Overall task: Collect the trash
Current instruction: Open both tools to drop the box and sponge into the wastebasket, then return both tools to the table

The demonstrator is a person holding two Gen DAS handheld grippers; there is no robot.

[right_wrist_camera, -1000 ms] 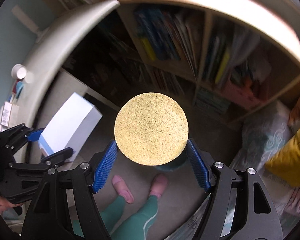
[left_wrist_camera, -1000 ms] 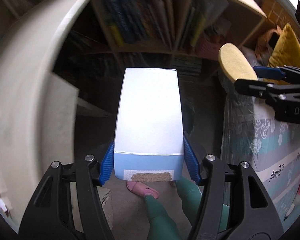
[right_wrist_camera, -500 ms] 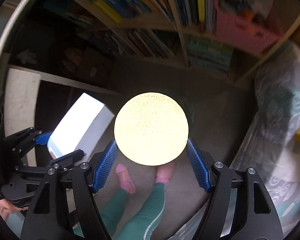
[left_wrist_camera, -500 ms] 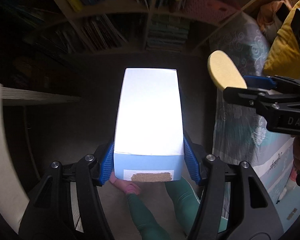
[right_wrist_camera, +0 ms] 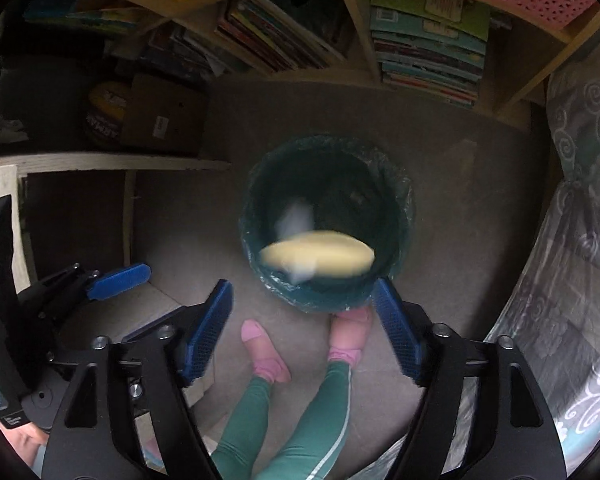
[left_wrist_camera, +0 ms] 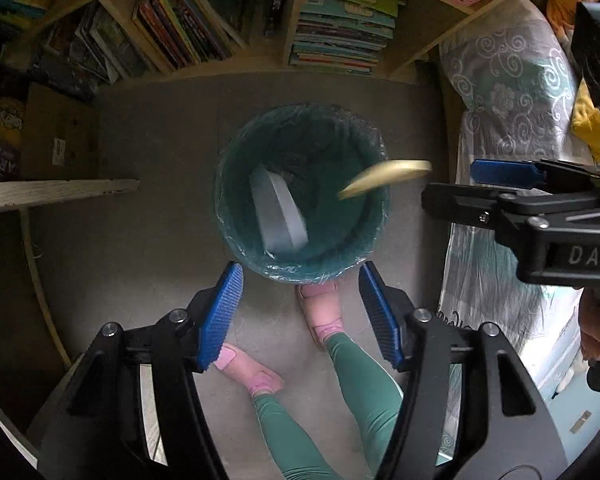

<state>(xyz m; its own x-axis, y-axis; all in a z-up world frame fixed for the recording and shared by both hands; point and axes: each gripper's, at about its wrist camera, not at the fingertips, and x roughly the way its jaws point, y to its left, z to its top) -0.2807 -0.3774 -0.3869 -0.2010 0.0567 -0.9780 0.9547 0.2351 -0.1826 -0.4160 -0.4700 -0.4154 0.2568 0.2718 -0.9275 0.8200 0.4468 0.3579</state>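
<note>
Hanging wide and empty, left gripper and right gripper overlook one bin, one box, one yellow disc.

A: How's the left gripper?

B: Blue fingers spread wide, gripping nothing, aimed downward.

A: The right gripper?

B: Likewise parted and bare (both point downward, side by side).

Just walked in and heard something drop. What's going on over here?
A person is throwing out trash with a handheld gripper in each hand. Both the left gripper and the right gripper are open and empty above a teal, plastic-lined bin on the floor. A white box is inside the bin, and a blurred yellow disc is at its mouth, apparently mid-fall. The person's pink shoes stand right by the bin.
</note>
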